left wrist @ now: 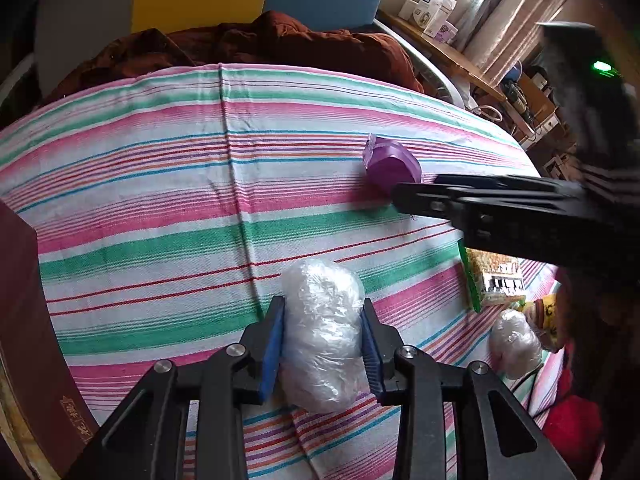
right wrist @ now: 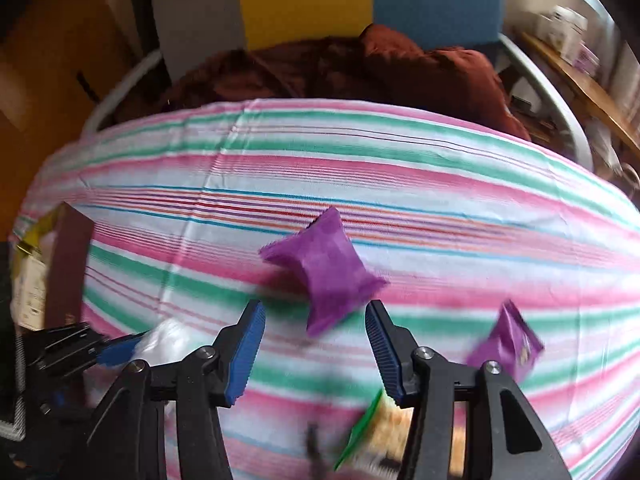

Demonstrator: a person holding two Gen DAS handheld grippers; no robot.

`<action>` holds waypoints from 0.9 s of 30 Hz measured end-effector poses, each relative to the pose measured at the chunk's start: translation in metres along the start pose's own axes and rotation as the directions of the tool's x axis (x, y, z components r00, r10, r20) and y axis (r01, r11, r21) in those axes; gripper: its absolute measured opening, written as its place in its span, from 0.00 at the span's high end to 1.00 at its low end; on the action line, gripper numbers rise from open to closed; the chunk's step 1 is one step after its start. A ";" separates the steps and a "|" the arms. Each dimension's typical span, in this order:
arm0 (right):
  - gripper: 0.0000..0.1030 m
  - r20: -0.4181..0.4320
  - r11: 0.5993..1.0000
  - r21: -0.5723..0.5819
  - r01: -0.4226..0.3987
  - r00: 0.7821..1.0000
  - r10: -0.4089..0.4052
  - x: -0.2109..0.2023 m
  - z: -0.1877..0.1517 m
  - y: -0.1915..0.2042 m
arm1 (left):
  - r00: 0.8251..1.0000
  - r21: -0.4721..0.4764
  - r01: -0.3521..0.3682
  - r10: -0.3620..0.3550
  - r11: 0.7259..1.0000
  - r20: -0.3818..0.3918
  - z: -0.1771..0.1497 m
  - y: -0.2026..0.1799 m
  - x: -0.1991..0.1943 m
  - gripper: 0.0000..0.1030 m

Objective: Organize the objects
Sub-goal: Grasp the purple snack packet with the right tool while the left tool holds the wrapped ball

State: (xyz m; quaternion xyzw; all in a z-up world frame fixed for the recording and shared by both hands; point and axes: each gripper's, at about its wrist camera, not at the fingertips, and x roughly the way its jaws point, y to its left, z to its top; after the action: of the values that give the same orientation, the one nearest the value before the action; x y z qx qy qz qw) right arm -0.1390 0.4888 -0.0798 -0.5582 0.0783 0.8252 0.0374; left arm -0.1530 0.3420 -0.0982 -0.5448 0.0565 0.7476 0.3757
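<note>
My left gripper [left wrist: 323, 340] is shut on a clear plastic-wrapped bundle [left wrist: 322, 320], its blue pads pressing both sides just above the striped sheet [left wrist: 160, 208]. In the right wrist view the same gripper [right wrist: 112, 350] and bundle [right wrist: 168, 340] show at the lower left. My right gripper [right wrist: 314, 308] hangs open over a purple packet [right wrist: 326, 272]; the packet's lower corner lies between the fingertips and the pads do not touch it. Seen from the left wrist, the right gripper [left wrist: 408, 198] reaches in from the right, its tip at the purple packet [left wrist: 390, 166].
A second purple packet [right wrist: 506, 344] lies to the right. A green-edged snack packet [left wrist: 492, 280], a smaller wrapped bundle [left wrist: 514, 344] and a yellow packet [left wrist: 546, 312] lie near the sheet's right edge. A dark red box [left wrist: 24, 320] stands at left. A brown blanket [left wrist: 260, 44] is heaped behind.
</note>
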 end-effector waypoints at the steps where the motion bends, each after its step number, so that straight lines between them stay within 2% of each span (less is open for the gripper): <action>1: 0.49 -0.007 1.000 -0.013 0.014 1.000 -0.014 0.005 0.004 0.001 | 1.000 -0.006 0.005 -0.005 1.000 -0.001 0.000 0.001 0.000 0.64; 9: 0.49 -0.032 0.994 -0.095 0.052 0.998 -0.055 0.026 0.017 0.010 | 1.000 -0.010 0.010 -0.010 1.000 0.002 -0.002 0.001 0.000 0.64; 13: 0.49 -0.018 0.996 -0.088 0.032 0.999 -0.034 0.019 0.013 0.009 | 1.000 -0.022 0.020 -0.020 1.000 0.001 0.000 0.002 0.001 0.64; 16: 0.49 -0.010 0.992 -0.106 0.063 0.998 -0.065 0.010 0.010 0.004 | 1.000 -0.028 0.024 -0.024 0.999 0.002 0.000 0.004 0.000 0.64; 19: 0.49 -0.011 0.979 -0.174 0.103 0.994 -0.107 0.004 0.010 0.004 | 1.000 -0.032 0.025 -0.025 0.999 0.002 0.000 0.004 0.000 0.64; 23: 0.49 -0.015 0.959 -0.262 0.105 0.993 -0.113 0.005 0.017 0.017 | 1.000 -0.040 0.030 -0.030 0.999 0.002 0.000 0.002 0.000 0.64; 27: 0.49 -0.027 0.916 -0.383 0.122 0.989 -0.144 0.015 0.028 0.041 | 0.999 -0.046 0.033 -0.033 0.998 0.003 0.001 0.002 0.001 0.64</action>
State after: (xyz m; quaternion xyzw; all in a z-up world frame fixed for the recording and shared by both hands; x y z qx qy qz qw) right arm -0.1767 0.4528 -0.0795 -0.5813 -0.1202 0.8046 -0.0176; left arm -0.1546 0.3415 -0.0994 -0.5533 0.0300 0.7429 0.3755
